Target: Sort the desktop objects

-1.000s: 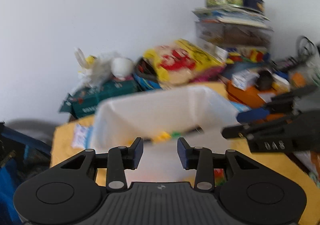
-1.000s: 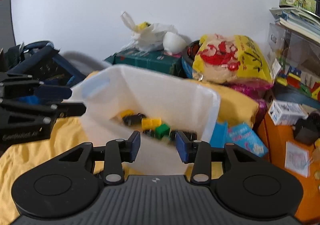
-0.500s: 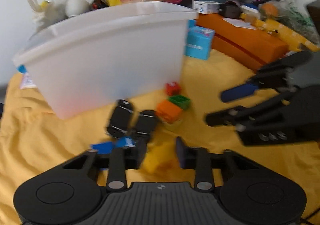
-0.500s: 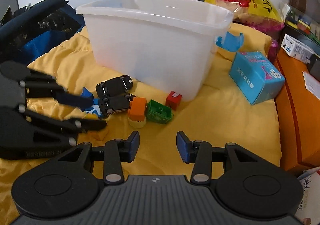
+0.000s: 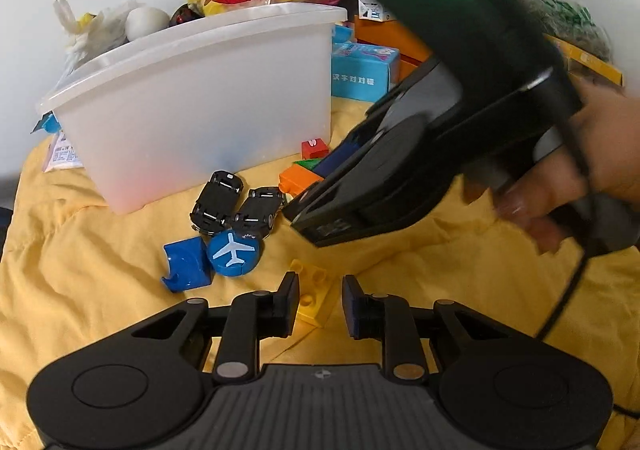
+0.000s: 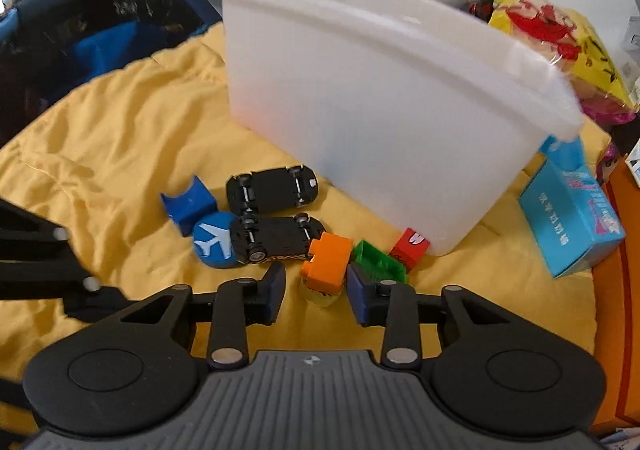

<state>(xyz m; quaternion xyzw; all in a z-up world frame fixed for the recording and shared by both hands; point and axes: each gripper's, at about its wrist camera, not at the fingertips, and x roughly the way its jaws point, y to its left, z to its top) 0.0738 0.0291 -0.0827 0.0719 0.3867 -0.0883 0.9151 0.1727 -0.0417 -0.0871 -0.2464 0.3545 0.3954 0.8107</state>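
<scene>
The yellow brick (image 5: pixel 314 296) lies on the yellow cloth (image 5: pixel 100 290) just ahead of your left tool (image 5: pixel 320 300), between its jaws and skewed to them; they are closing, narrow, not yet pressing it as far as you can tell. Your right tool (image 6: pixel 316 288) frames the orange brick (image 6: pixel 326 258), which lies tip toward you on a pale piece; its jaws are closing too, gaps showing either side. Each hand has its own brick nearest. The bin (image 6: pixel 380 98) stands just behind both
</scene>
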